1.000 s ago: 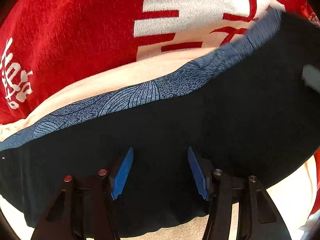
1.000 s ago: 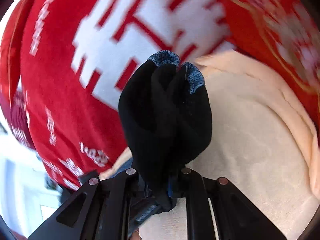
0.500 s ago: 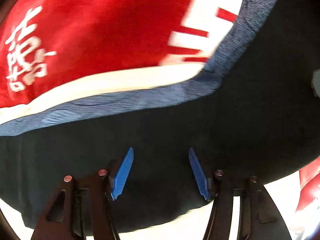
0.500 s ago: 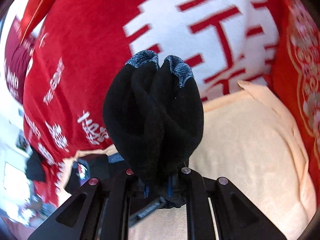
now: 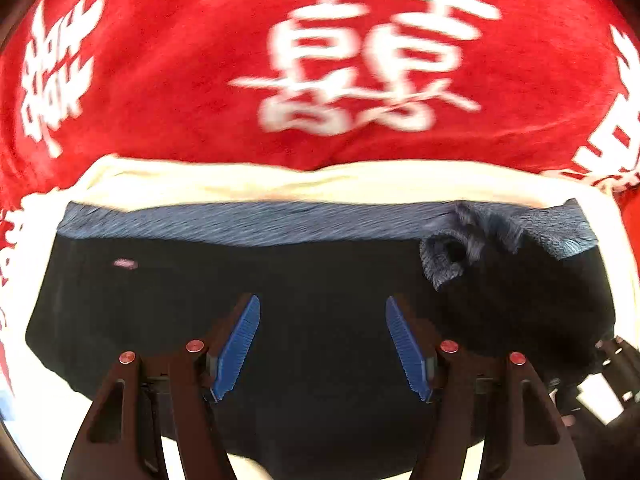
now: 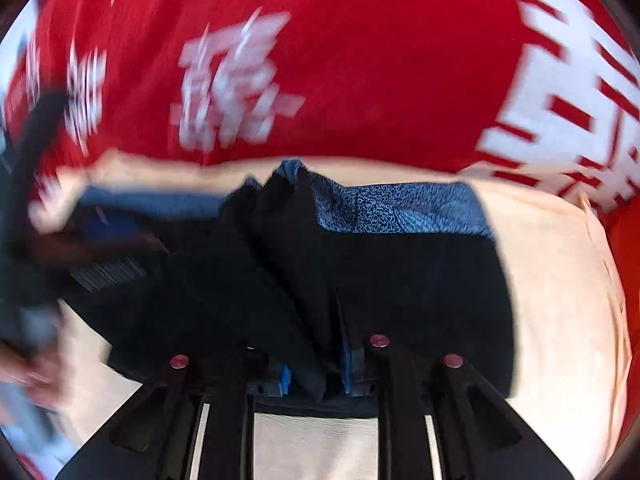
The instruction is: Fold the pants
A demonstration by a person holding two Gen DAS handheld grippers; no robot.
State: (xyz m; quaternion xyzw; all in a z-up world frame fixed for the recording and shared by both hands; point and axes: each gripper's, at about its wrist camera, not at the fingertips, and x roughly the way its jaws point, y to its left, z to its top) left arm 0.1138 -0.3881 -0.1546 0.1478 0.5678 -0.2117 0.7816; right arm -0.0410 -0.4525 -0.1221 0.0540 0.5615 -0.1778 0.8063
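Black pants (image 5: pixel 320 280) with a blue patterned band (image 5: pixel 248 222) lie flat on a cream cloth (image 5: pixel 280 180). My left gripper (image 5: pixel 322 346) hovers over their middle, its jaws opening, and nothing is between the blue pads (image 5: pixel 240 344). At the right a bunched fold of the pants (image 5: pixel 500 276) rests on the flat part. In the right wrist view my right gripper (image 6: pixel 316 372) is low over the pants (image 6: pixel 400 280). Its jaws are opening and a black fold (image 6: pixel 304 312) still lies loosely between them. The left gripper (image 6: pixel 100 248) shows only as a blur.
A red blanket with white characters (image 5: pixel 360 60) covers the surface beyond the cream cloth (image 6: pixel 560 280). Part of the right gripper's body (image 5: pixel 600 380) sits at the lower right of the left wrist view. A blurred hand (image 6: pixel 24 376) is at the far left.
The right gripper has swung down and rolled, laying the bunched fold onto the flat pants, and its jaws have widened. The left gripper has slid sideways along the pants and opened a little more.
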